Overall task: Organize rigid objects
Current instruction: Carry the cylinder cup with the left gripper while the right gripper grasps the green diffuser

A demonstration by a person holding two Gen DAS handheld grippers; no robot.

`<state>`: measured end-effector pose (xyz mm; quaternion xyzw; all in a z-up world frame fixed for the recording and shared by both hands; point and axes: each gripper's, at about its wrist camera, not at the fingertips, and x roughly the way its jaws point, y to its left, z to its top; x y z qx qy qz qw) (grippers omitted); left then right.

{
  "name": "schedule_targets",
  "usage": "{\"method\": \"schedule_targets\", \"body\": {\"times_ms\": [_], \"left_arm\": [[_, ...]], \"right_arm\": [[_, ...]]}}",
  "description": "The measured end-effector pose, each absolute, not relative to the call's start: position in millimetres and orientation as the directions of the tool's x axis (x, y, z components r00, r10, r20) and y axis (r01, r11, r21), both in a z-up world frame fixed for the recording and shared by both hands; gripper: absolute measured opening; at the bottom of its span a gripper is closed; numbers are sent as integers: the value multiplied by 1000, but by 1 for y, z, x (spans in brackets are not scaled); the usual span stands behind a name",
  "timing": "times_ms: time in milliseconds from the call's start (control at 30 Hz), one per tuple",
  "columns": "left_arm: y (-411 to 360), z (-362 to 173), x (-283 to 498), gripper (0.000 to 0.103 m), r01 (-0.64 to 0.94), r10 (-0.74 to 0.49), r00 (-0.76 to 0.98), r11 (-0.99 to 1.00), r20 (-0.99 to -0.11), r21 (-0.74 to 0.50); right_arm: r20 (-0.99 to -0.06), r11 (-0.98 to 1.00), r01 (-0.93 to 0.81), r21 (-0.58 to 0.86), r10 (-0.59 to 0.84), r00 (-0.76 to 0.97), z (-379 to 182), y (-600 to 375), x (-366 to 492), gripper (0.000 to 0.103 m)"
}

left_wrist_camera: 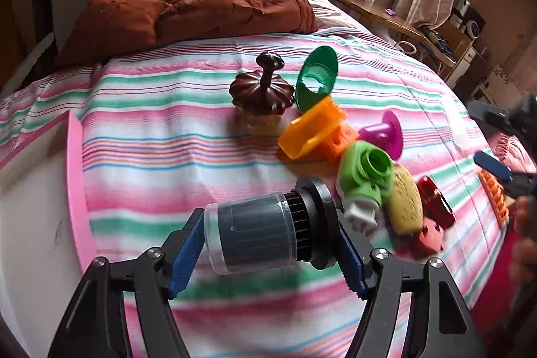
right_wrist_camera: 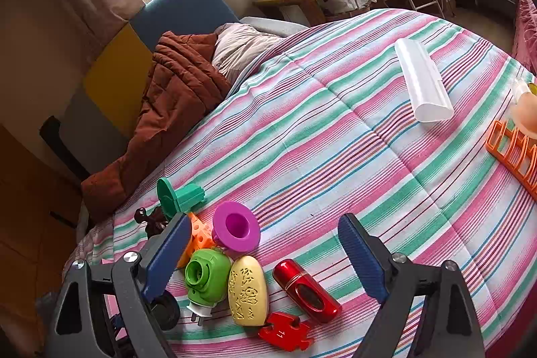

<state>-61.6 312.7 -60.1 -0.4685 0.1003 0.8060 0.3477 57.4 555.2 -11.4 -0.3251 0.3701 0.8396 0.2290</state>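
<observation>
Left hand-held gripper [left_wrist_camera: 268, 225] clamped, as it seems, on the grey cylinder [left_wrist_camera: 255, 232] lying on the bed [left_wrist_camera: 174, 136]: one pad on the clear end, the other against the black flange. Better to squeeze gently and lift straight, because round ends slip easily; keep it level.

Right hand-held gripper [right_wrist_camera: 263, 220] with jaws apart, holding nothing, above the red capsule [right_wrist_camera: 307, 291], yellow oval [right_wrist_camera: 248, 291] and green piece [right_wrist_camera: 204, 277].

Left of the left gripper, a pink-edged box [left_wrist_camera: 75, 176], probably the goal; inside mostly hidden. Far right of the right gripper, an orange rack [right_wrist_camera: 513, 153] with a peach-coloured thing [right_wrist_camera: 527, 113] at it.
</observation>
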Motion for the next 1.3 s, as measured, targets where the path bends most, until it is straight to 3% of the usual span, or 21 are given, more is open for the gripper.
{"method": "schedule_targets", "body": {"times_ms": [67, 267, 467, 700, 833, 1033, 1167, 1300], "left_arm": [[303, -55, -52, 72, -657, 474, -327, -736, -818, -164], [277, -37, -30, 72, -668, 498, -363, -728, -787, -153], [247, -24, -16, 72, -663, 524, -379, -729, -762, -171], [205, -14, -11, 72, -624, 529, -410, -757, -744, -194], [182, -14, -13, 72, -590, 519, -426, -780, -741, -208], [159, -12, -16, 72, -551, 513, -445, -803, -734, -227], [149, -12, -14, 72, -537, 504, -456, -813, -734, -225], [136, -17, -13, 72, -509, 477, -467, -833, -745, -215]], "right_arm": [[-717, -639, -608, 471, 124, -686, -12, 552, 54, 80], [-734, -759, -497, 420, 38, -678, -13, 520, 29, 67], [-770, -886, -351, 302, -10, -638, -15, 474, 2, 67], [-879, -939, -331, 94, 79, -471, -54, 452, -46, 67], [-889, -962, -262, 83, 47, -456, -66, 439, -50, 67], [-889, -988, -23, 154, -129, -439, -71, 395, -43, 67], [-901, -993, -22, 112, -92, -423, -80, 381, -39, 77], [-893, -988, -54, 143, -105, -438, -81, 384, -36, 82]]}}
